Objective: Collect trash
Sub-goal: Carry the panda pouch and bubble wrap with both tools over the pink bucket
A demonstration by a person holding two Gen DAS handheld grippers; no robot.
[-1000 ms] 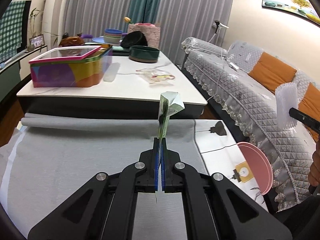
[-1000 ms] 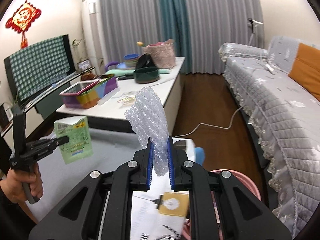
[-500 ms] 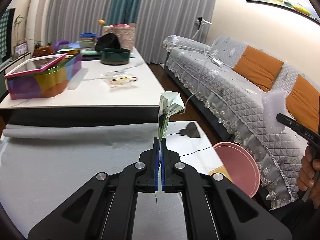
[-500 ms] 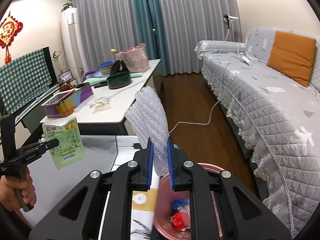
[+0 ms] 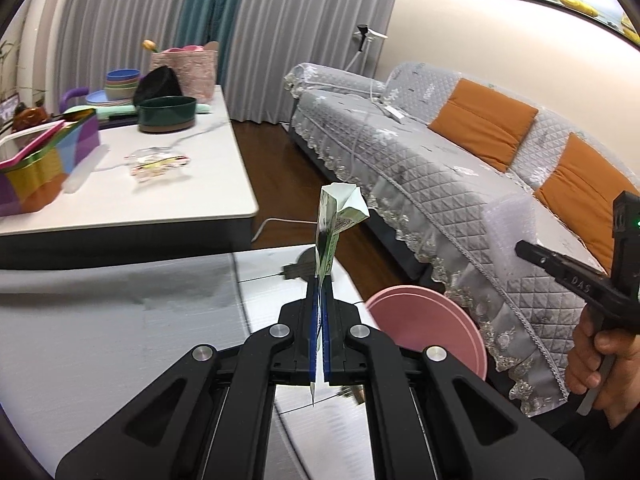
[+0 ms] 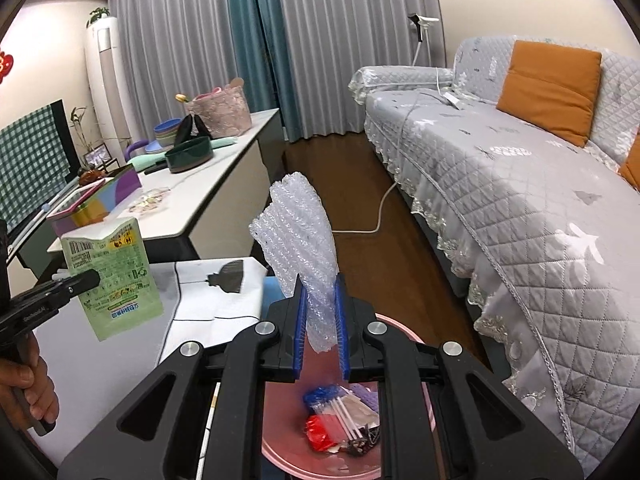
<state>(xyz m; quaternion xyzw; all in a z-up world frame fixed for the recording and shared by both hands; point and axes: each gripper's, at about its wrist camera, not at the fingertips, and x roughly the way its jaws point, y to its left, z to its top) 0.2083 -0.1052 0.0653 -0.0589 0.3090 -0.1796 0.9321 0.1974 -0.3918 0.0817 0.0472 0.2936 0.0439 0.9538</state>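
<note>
Standing upright between the right gripper's (image 6: 321, 322) clamped pads, a crinkled strip of clear bubble wrap (image 6: 296, 236) hangs directly above the pink bin (image 6: 424, 344), already holding litter. Its long axis runs vertical. To the left, the left gripper (image 5: 319, 316) pinches a flattened green carton (image 6: 112, 276), with the bin just right of it beside the white table (image 5: 80, 352).

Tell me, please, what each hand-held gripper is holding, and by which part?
The left hand-held gripper pinches the green packet by its bottom edge; the right hand-held gripper clamps the bubble wrap near its lower end.
</note>
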